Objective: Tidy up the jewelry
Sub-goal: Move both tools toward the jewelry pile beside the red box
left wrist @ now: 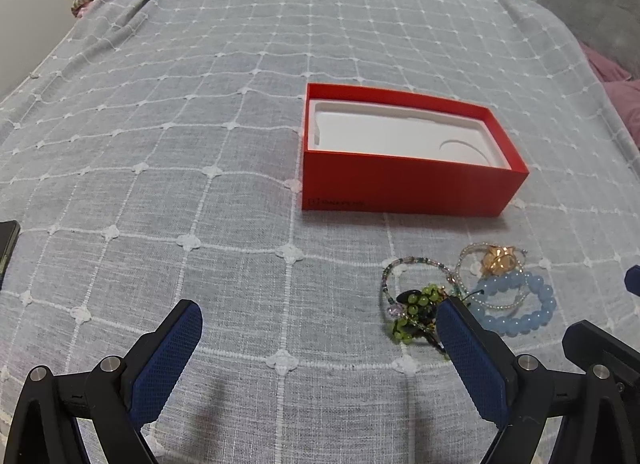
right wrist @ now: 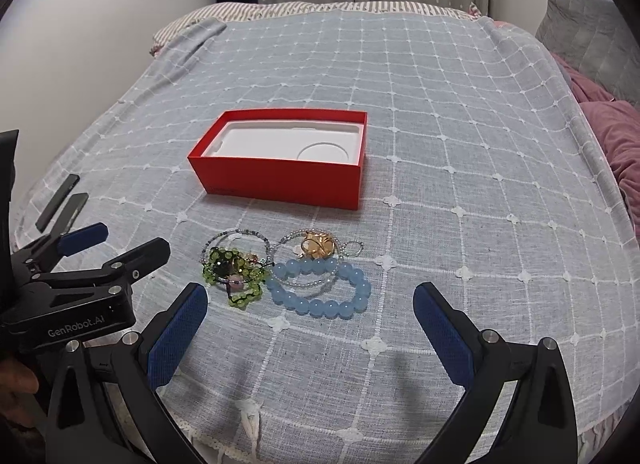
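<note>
Right wrist view looks down on a bed whose pale blue bedspread (right wrist: 440, 135) carries a white grid of stitching. On it sits an open red box (right wrist: 280, 179) with a white moulded insert, nothing inside it. Nearer the camera lies a small heap of jewelry: a light blue bead bracelet (right wrist: 320, 290), a green bead bracelet (right wrist: 234, 278) tangled with a dark strand just to its left, thin seed-bead strands looping behind them, and a gold ornament (right wrist: 318, 246) resting on those strands. The right gripper (right wrist: 310, 304) hangs above the near edge of the heap, its jaws wide apart and holding nothing. The left gripper (right wrist: 100, 244) shows at the left of this view, also spread wide and empty, well to the side of the beads. In the left wrist view the green beads (left wrist: 416, 308) lie just past its right-hand finger, and the box (left wrist: 408, 183) stands beyond them.
</note>
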A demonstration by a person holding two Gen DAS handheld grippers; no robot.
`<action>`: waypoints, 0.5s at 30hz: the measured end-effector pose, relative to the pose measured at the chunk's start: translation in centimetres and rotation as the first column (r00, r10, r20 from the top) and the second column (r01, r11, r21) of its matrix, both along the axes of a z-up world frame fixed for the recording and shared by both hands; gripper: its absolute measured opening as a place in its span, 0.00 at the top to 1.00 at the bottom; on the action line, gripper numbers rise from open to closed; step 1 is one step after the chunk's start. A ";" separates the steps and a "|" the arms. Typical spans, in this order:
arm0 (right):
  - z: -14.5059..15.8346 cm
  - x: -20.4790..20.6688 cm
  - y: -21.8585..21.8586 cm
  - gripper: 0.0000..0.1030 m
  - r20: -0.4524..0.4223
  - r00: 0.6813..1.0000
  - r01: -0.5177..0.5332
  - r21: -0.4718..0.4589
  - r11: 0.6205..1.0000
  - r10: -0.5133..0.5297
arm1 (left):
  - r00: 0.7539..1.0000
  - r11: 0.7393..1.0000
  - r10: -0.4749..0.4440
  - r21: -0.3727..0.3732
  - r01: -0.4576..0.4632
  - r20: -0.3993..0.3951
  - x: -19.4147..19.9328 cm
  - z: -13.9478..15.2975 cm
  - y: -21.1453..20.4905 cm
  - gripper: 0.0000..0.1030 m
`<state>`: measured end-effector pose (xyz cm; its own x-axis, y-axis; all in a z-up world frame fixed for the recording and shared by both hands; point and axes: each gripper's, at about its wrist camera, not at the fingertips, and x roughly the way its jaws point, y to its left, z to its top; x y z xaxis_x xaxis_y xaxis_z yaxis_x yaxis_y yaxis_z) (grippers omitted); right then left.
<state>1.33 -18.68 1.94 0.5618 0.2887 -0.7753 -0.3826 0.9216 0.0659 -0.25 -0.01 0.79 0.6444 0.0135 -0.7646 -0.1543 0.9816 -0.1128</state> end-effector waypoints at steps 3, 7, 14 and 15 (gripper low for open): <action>-0.1 0.1 -0.1 0.00 -0.003 1.000 0.006 0.000 1.000 -0.006 | 1.000 1.000 0.012 -0.010 -0.011 0.014 0.0 -0.1 0.1 0.05; 0.0 0.1 0.0 0.00 -0.007 1.000 0.001 -0.008 1.000 -0.001 | 1.000 1.000 0.014 -0.019 -0.014 0.018 0.1 0.0 0.2 0.05; -0.3 0.3 0.2 0.00 0.007 1.000 0.001 -0.027 1.000 -0.001 | 1.000 1.000 0.005 -0.022 -0.005 0.007 0.4 -0.3 0.2 0.06; -0.4 0.3 0.2 0.00 0.005 1.000 0.001 -0.034 0.999 -0.001 | 1.000 1.000 0.003 -0.007 -0.003 0.009 0.4 -0.3 0.1 0.06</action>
<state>1.61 -18.45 1.57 0.5662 0.2615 -0.7817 -0.3815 0.9238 0.0326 0.16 0.08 0.50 0.6512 0.0104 -0.7589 -0.1566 0.9802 -0.1209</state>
